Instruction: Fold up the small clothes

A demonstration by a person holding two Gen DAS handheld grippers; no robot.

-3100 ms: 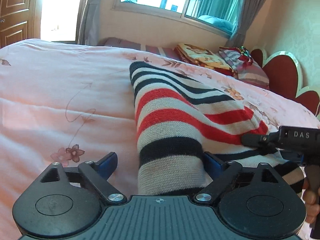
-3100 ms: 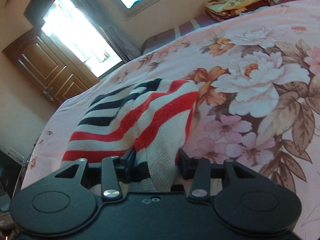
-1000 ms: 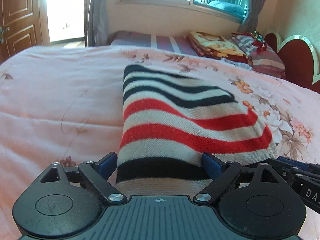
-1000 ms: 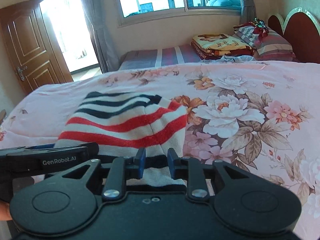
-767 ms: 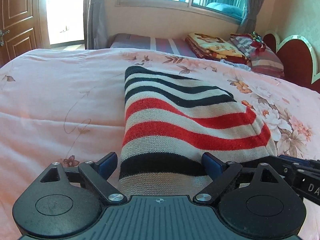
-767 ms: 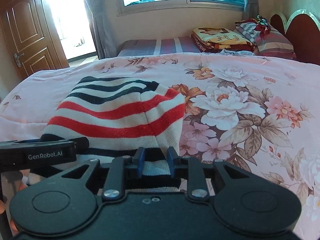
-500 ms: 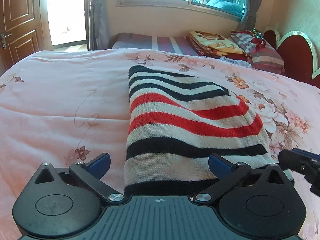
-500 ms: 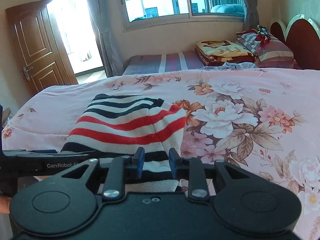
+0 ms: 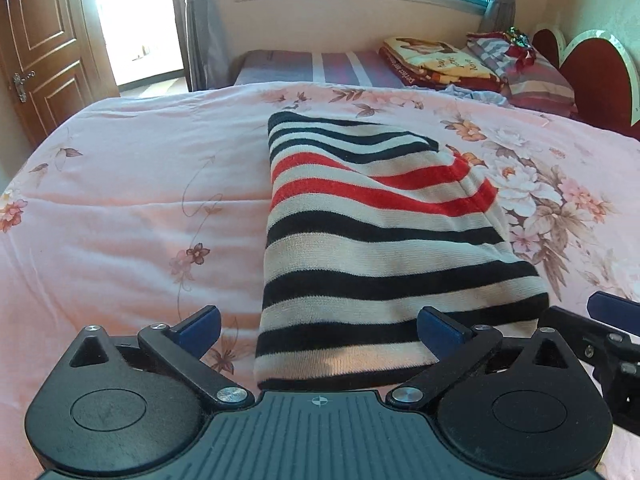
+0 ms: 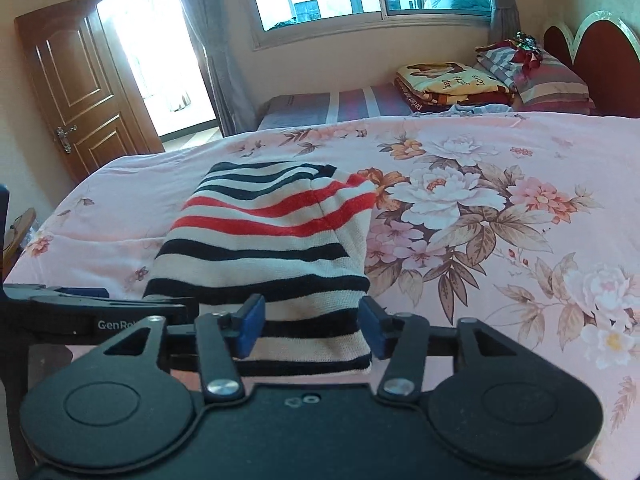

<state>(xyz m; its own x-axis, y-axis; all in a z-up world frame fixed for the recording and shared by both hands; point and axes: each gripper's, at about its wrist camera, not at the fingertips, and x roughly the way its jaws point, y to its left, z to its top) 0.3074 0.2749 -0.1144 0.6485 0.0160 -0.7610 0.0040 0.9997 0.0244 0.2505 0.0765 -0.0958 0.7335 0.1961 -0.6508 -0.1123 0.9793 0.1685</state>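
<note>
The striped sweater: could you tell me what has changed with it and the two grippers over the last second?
The right gripper opened, releasing the striped sweater. The left gripper spread a bit wider. Both backed off slightly. The sweater stayed folded on the floral bedspread.

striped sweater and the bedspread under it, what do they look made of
Striped sweater: looks like soft knit yarn, matte; fine ribbed stitch rows show across the stripes. Bedspread: seems a thin woven fabric, perhaps cotton, with a printed floral pattern, smooth and creased.

Right claw [image 10: 311,330] now off sweater [image 10: 264,240]
</note>
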